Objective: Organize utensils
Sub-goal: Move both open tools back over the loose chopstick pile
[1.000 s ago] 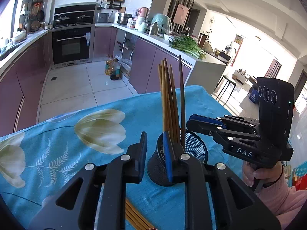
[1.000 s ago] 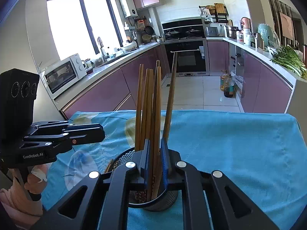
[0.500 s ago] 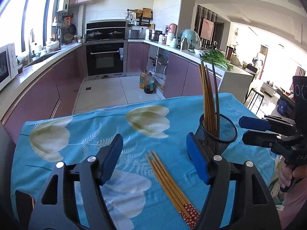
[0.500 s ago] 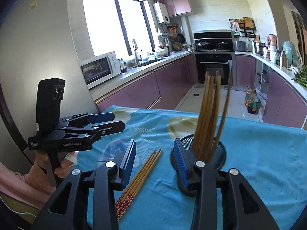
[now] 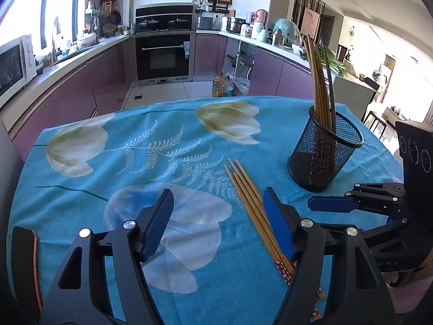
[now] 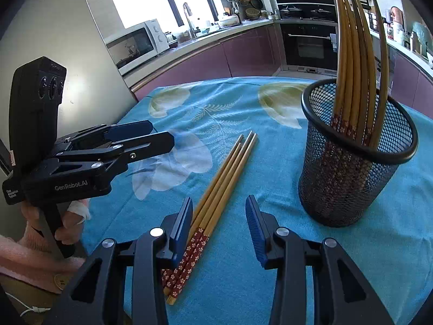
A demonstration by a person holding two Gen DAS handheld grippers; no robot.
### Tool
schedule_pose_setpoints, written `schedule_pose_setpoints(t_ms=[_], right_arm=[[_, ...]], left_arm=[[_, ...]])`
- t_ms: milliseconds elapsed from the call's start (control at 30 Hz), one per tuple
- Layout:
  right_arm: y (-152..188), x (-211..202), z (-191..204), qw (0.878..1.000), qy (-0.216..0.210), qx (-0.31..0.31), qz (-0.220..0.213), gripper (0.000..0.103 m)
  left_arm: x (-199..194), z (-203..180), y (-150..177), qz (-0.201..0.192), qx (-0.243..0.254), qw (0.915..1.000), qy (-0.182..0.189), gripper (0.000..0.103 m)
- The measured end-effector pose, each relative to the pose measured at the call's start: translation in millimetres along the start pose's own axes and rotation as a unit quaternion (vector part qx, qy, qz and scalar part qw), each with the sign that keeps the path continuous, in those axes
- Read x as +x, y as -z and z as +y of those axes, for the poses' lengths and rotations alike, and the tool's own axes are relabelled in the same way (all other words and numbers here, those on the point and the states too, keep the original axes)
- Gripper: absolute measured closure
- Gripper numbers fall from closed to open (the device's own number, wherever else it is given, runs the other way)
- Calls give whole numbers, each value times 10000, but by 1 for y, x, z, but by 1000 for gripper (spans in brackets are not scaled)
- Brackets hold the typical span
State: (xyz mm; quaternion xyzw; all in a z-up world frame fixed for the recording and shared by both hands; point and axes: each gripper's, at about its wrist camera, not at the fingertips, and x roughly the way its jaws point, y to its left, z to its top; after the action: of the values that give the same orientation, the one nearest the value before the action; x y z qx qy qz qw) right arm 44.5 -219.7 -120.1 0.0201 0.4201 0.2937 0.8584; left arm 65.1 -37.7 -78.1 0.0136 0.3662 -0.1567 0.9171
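Blue flowered tablecloth (image 5: 81, 203) covers table under both your tools. Your left gripper (image 5: 216, 222) wide, holding nothing; your right gripper (image 6: 219, 227) wide too, loose chopsticks (image 6: 216, 189) flat near table's front edge between its fingers. Farther, toward right edge, mesh cup (image 6: 351, 168) upright, chopstick bundle (image 6: 351, 54) standing inside.
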Motion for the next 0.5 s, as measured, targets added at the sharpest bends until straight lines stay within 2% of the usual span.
schedule_pose_setpoints(t_ms=[167, 500], right_arm=[[2, 9, 4, 9999, 99, -15, 134, 64], [9, 16, 4, 9992, 287, -121, 238, 65]], left_arm=[[13, -1, 10, 250, 33, 9997, -13, 37], [28, -1, 18, 481, 63, 9988, 52, 37]])
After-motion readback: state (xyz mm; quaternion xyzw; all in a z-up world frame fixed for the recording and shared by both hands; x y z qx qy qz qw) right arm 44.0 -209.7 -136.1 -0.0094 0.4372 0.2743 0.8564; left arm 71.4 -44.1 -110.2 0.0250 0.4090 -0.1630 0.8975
